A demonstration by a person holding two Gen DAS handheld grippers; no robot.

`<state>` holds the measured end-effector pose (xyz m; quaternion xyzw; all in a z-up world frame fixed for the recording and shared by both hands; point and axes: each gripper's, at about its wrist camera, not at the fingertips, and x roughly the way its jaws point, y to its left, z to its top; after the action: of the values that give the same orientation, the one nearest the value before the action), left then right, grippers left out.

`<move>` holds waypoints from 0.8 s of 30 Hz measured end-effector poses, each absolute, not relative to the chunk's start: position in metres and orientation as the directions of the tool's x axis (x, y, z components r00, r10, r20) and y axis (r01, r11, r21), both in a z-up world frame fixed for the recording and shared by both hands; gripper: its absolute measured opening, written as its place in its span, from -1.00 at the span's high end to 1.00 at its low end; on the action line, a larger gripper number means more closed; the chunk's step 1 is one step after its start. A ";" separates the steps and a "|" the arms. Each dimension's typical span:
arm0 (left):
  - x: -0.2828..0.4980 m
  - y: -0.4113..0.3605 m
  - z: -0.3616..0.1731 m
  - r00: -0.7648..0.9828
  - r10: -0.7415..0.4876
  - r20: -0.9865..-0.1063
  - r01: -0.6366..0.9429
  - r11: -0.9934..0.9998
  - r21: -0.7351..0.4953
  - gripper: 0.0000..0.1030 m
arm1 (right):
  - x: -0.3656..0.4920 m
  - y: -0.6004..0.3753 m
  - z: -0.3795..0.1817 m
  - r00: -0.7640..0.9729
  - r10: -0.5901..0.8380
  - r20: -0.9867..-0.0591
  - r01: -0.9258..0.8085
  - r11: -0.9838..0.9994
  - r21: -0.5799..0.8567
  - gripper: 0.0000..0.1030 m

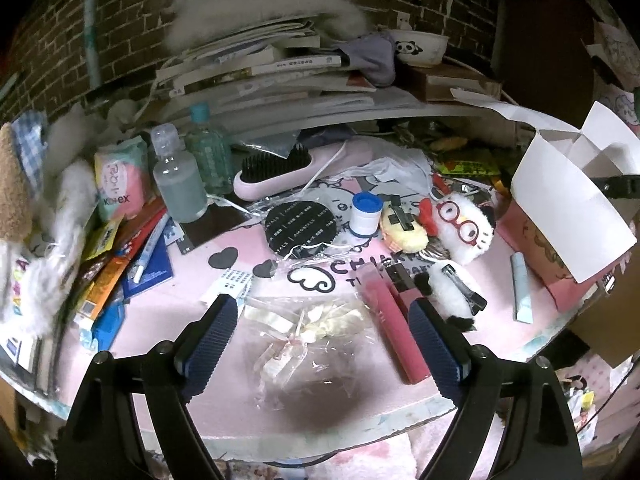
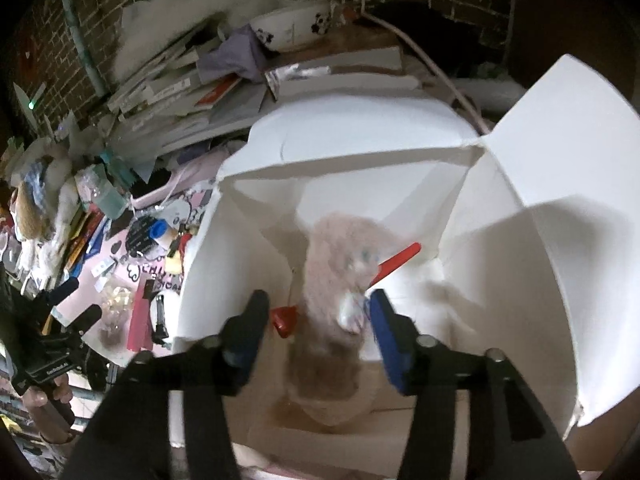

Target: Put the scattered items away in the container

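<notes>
Right wrist view: my right gripper (image 2: 316,320) hangs part-open over the white cardboard box (image 2: 520,280), its pads clear of the blurred pink plush toy (image 2: 336,264) inside. I'd lift straight out. My left gripper (image 1: 320,344) gapes empty above the clear plastic packet (image 1: 304,340).

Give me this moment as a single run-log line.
left gripper: open over clear plastic bag | right gripper: open above white box, pink plush toy blurred between its fingers, seemingly dropping in

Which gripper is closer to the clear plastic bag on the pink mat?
Left. The left gripper hangs open right over the clear bag; the right gripper is off over the white box.
</notes>
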<state>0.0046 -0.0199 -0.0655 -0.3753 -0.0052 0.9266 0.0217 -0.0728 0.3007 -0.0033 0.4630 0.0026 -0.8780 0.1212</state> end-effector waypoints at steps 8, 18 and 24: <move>0.001 -0.018 -0.066 -0.716 0.091 -0.692 -0.071 -0.996 -0.057 -0.66 | -0.038 0.282 0.030 -0.716 -0.222 -0.661 0.273 -0.961 0.027 -0.17; 0.004 -0.017 -0.066 -0.709 0.155 -0.688 -0.117 -0.988 -0.102 -0.66 | 0.031 0.213 0.054 -0.761 -0.518 -0.391 0.550 -0.835 0.036 -0.56; 0.008 -0.023 -0.073 -0.701 0.159 -0.695 -0.122 -0.987 -0.103 -0.66 | 0.043 0.177 0.026 -0.675 -0.624 -0.393 0.651 -0.755 0.080 -0.56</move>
<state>0.0079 -0.0229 -0.0733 -0.3790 -0.0244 0.9219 0.0764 0.0427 0.1768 0.0261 0.2023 0.0332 -0.9146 0.3486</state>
